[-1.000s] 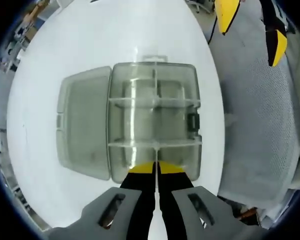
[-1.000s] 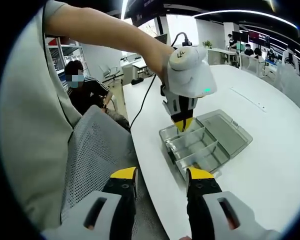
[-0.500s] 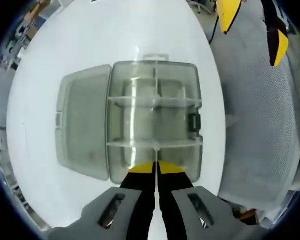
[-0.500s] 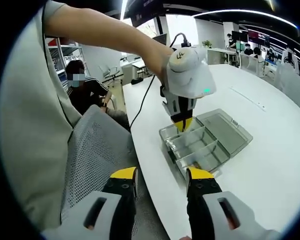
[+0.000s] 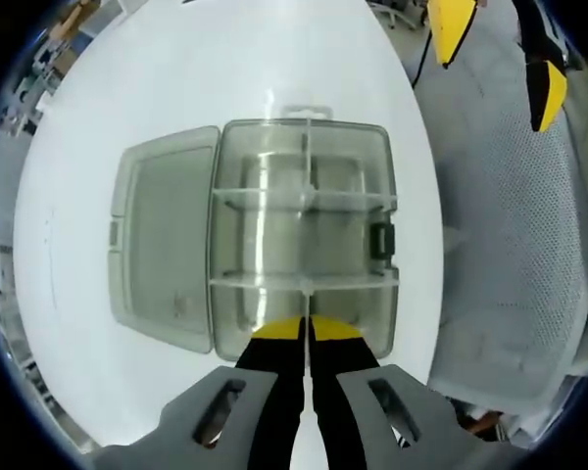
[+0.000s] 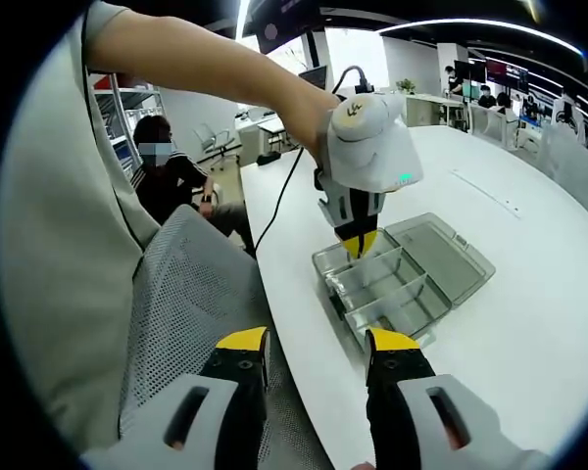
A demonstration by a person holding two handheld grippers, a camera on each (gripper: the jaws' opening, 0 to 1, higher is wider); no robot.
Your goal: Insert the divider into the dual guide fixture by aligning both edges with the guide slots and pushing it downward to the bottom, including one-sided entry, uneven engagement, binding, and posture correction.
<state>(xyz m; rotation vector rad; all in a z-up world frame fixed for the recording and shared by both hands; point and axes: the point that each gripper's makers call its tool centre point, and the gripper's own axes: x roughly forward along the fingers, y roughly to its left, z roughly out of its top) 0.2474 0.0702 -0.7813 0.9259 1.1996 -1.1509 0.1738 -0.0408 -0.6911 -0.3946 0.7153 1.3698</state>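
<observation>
Your left gripper (image 5: 305, 331) has its yellow-tipped jaws pressed together, pinching the near end of the thin clear divider (image 5: 305, 211) at 6 o'clock in the left gripper view. From there the divider runs straight up toward 12 o'clock, standing on edge along the middle of the clear plastic organizer box (image 5: 304, 230). Two cross partitions divide the box into compartments, and its lid (image 5: 162, 250) lies open flat at 9 o'clock. How deep the divider sits in its slots cannot be told.

Your right gripper (image 6: 316, 354) is spread, jaws well apart and holding nothing; it hangs at 6 o'clock of its own view, over the edge of the white table (image 6: 529, 323) and a grey mesh chair (image 6: 191, 313).

The box rests on that glossy white table. In the left gripper view the mesh chair lies at 3 o'clock, with your right gripper's yellow tips at 1 o'clock.

The right gripper view adds the room: your arm (image 6: 206, 64) reaching to the left gripper's white housing above the box, a seated person (image 6: 171, 171) at 10 o'clock, a cable trailing off the table, and desks with ceiling lights at 1 o'clock.
</observation>
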